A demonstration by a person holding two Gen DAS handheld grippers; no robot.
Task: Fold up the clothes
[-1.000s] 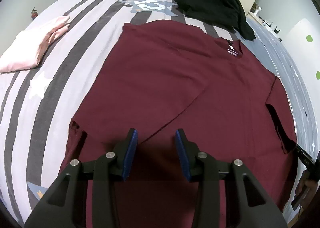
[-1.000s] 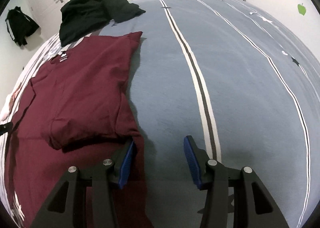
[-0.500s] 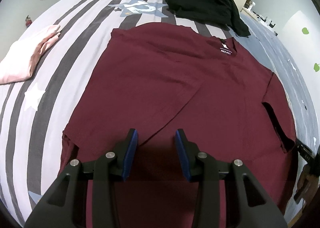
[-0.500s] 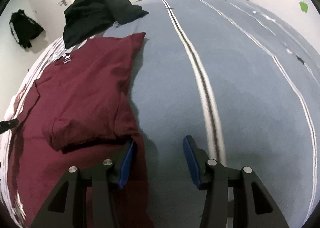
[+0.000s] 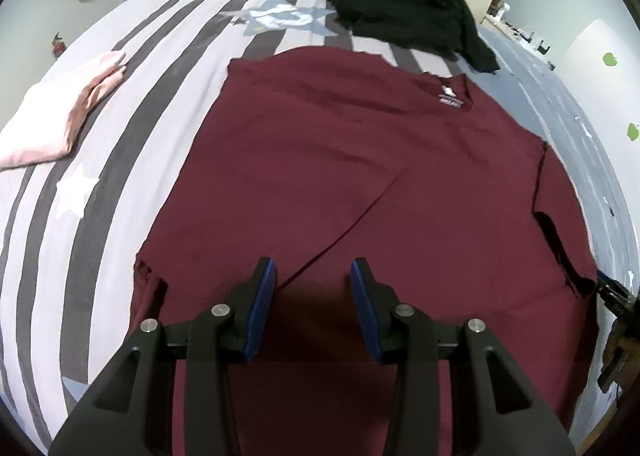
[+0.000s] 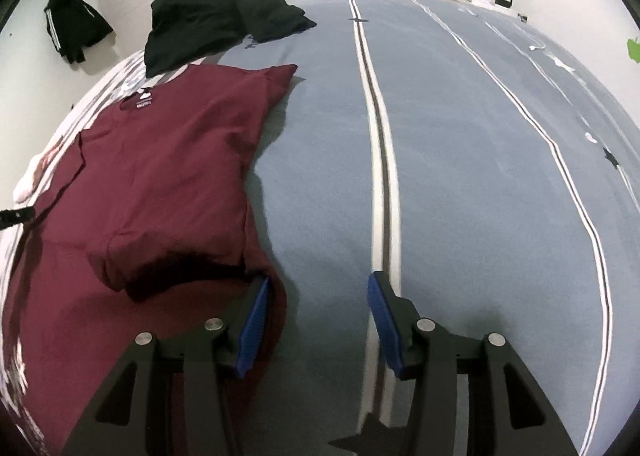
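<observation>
A: Where is the shirt (image 5: 360, 160)?

B: Spread on the bed (image 6: 460, 136), collar toward the far edge. It lies across the seam between the grey-striped half and the blue half of the cover. Both sleeves are folded in over the body; the left one makes a long slanting crease.

A: And the left gripper (image 5: 313, 276)?

B: Above the shirt's lower part, jaws partly open, nothing between the blue pads. Only maroon cloth shows below them. I cannot tell whether it touches.

A: The right gripper (image 6: 318, 298)?

B: At the shirt's right edge, jaws partly open and a little wider than the left. Its left finger sits at the cloth's edge, just below the folded sleeve; its right finger is over bare blue cover by the white stripe. It grips nothing.

A: Anything else on the bed?

B: A black garment (image 5: 408, 4) heaped near the far edge, just beyond the collar, and a folded pink one (image 5: 60, 116) by the left edge, well apart from the shirt.
</observation>
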